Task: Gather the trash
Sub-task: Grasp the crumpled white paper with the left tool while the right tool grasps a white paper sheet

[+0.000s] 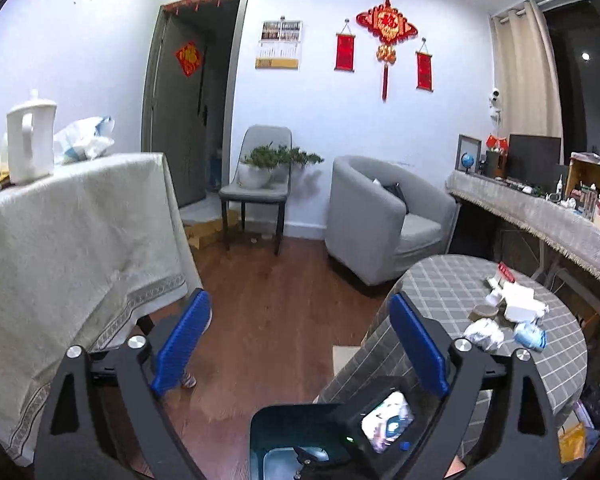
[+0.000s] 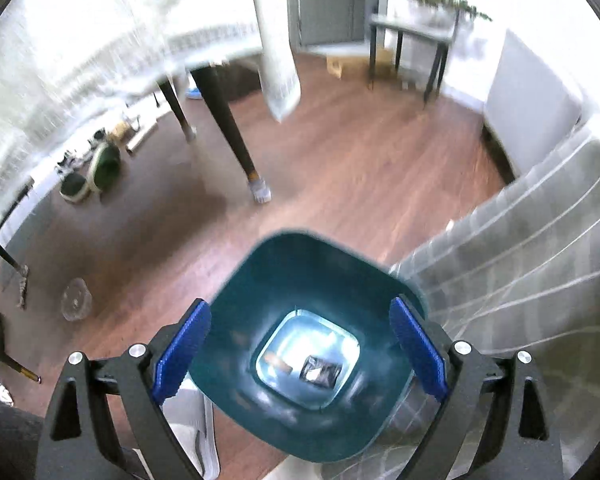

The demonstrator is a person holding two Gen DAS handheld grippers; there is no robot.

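Note:
A dark teal trash bin (image 2: 300,280) stands on the wood floor beside the round checked table (image 2: 540,280). A dark crumpled wrapper (image 2: 320,372) and a small tan scrap (image 2: 278,363) lie at its bottom. My right gripper (image 2: 300,344) is open and empty, right above the bin's mouth. My left gripper (image 1: 300,344) is open and empty above the floor, with the bin's rim (image 1: 284,412) and the right gripper's camera below it. Crumpled paper and wrappers (image 1: 504,320) lie on the checked table (image 1: 440,280) to the right.
A big table with a cream cloth (image 1: 72,240) stands left, holding a white jug (image 1: 30,138); its dark leg (image 2: 228,120) is near the bin. A grey armchair (image 1: 384,216), a chair with a plant (image 1: 260,176) and a cluttered side counter (image 1: 540,212) stand farther off.

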